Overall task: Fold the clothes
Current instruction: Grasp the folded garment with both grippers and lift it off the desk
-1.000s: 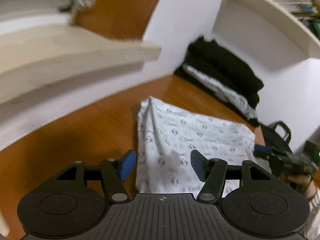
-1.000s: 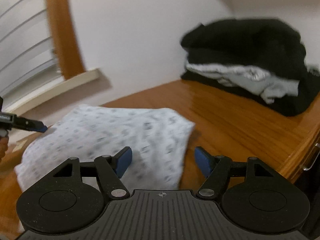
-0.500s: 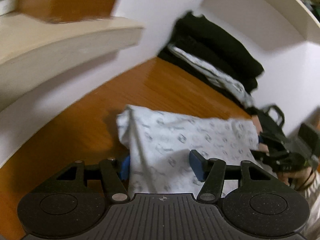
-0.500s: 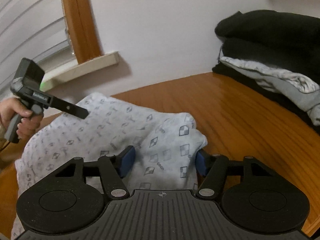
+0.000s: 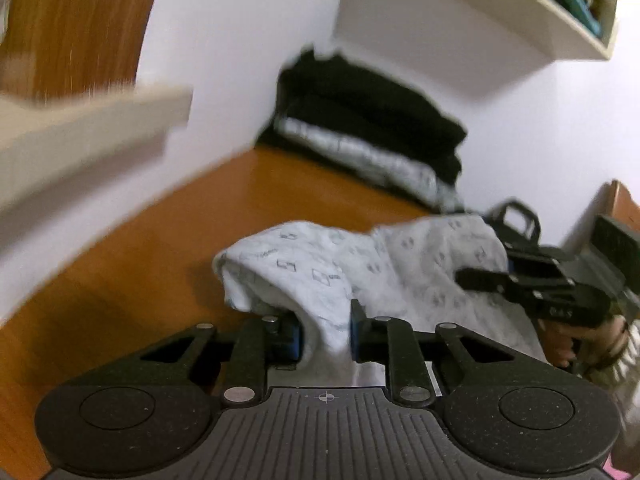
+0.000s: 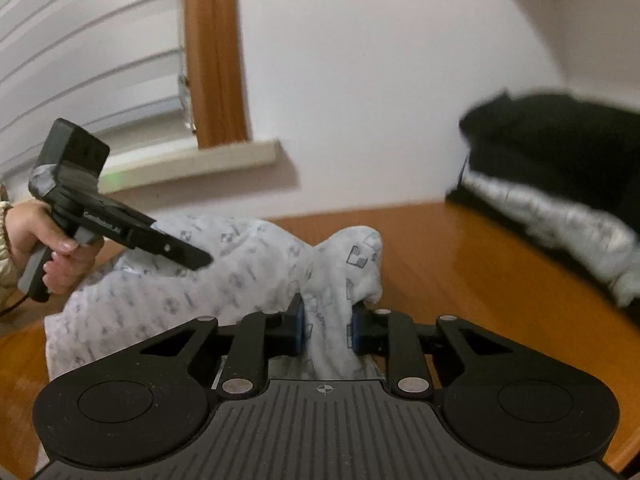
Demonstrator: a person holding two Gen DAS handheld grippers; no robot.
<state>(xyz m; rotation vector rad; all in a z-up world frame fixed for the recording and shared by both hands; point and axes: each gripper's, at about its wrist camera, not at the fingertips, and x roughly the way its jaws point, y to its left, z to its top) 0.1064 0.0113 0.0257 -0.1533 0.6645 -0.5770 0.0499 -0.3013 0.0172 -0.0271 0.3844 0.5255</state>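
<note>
**Both grippers pinch the near edge of the patterned cloth**

The white patterned cloth (image 5: 360, 272) lies on the orange-brown wooden tabletop (image 5: 168, 264), its bulk stretched away from the person toward the wall. The left gripper (image 5: 324, 334) has a bunched fold of that cloth between its blue pads, and its jaws are closing on it; the fabric rises in a hump just beyond the fingertips. The right gripper (image 6: 326, 330) holds the other near corner in the same way, jaws closing with cloth pressed between the pads and a peak of fabric standing just ahead of them.

The two grips sit along the cloth's near edge, so its long side runs between the hands, from one gripper to the other. Each wrist view shows the other gripper off to the side, with the cloth draped between. Neither hand is clearly nearer the free far edge, which rests on the table toward the wall. A fold would probably carry the near edge forward over that far edge, both hands moving together.

Beyond the cloth, in the corner, sits a stack of folded clothes (image 5: 372, 132), black garments with a grey one among them, well apart from the cloth. A windowsill (image 6: 192, 164) juts from the wall above the left side, and a wall shelf (image 5: 500, 20) hangs higher up. Bare table lies between the cloth and the stack.
</note>
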